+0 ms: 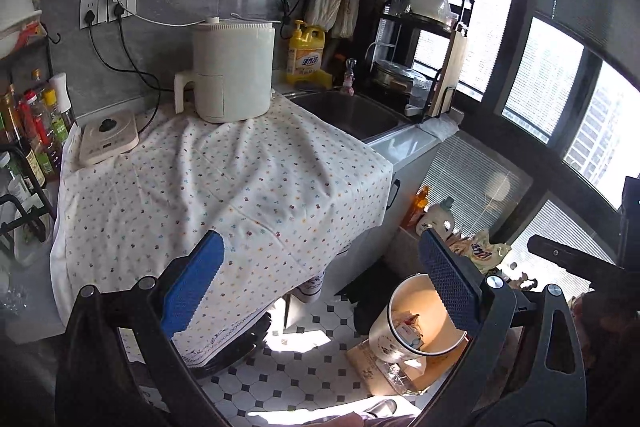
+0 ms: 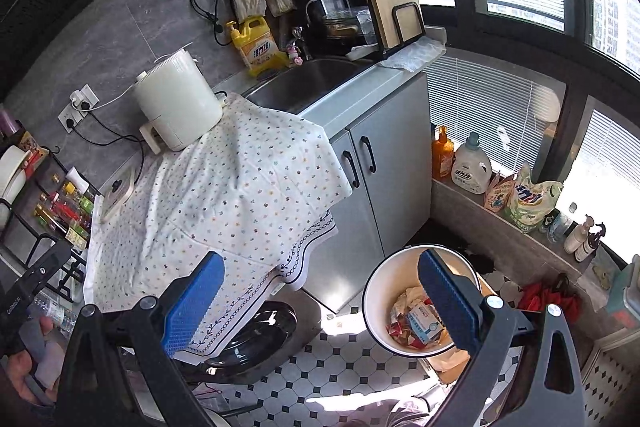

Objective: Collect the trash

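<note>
A round white trash bin (image 2: 374,301) stands on the tiled floor beside the counter, holding crumpled wrappers and a small blue-and-white box (image 2: 424,325). The same bin (image 1: 386,333) shows at lower right in the left wrist view, lit orange inside. My right gripper (image 2: 320,301) is open and empty, its right pad overlapping the bin's mouth in the image. My left gripper (image 1: 320,285) is open and empty too, held over the front edge of the flower-print cloth (image 1: 224,179). No loose trash shows on the cloth.
A white air fryer (image 1: 232,71) and a flat cooker (image 1: 108,141) sit on the cloth. Sink (image 1: 344,111), yellow detergent (image 1: 306,53), dish rack (image 1: 428,39) and cutting board behind. Sauce bottles (image 1: 36,131) at left. Detergent bottles (image 2: 472,163) line the window ledge. Washer door (image 2: 256,331) under the cloth.
</note>
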Tool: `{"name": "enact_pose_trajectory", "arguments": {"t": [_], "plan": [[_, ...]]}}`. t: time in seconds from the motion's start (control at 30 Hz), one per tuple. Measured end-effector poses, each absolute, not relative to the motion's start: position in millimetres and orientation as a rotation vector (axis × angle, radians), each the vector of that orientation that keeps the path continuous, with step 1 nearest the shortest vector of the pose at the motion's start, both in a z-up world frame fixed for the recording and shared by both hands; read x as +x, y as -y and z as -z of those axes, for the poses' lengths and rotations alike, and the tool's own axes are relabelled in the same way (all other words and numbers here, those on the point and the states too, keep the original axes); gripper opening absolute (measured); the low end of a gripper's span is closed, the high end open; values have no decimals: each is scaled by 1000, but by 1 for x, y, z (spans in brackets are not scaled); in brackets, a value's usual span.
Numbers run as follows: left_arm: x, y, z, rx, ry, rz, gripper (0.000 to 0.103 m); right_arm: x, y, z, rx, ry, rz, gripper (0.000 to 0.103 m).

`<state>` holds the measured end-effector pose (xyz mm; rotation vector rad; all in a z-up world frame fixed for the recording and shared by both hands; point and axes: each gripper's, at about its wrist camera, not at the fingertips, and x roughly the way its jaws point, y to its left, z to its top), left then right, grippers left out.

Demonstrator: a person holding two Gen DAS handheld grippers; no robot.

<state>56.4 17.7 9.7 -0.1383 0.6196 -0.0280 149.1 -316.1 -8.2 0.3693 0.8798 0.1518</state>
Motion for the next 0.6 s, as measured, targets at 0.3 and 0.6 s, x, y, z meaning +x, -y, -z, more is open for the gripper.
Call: {"name": "enact_pose_trajectory", "arguments": {"t": [0.3,0.6], "plan": [[15,-38,-25,-178,-552,-38,97,129,285,-14,330,-822,-219,95],[-7,-50,-31,-188,-522,-86,97,118,264,-30,299,-784,-274,95]]}}
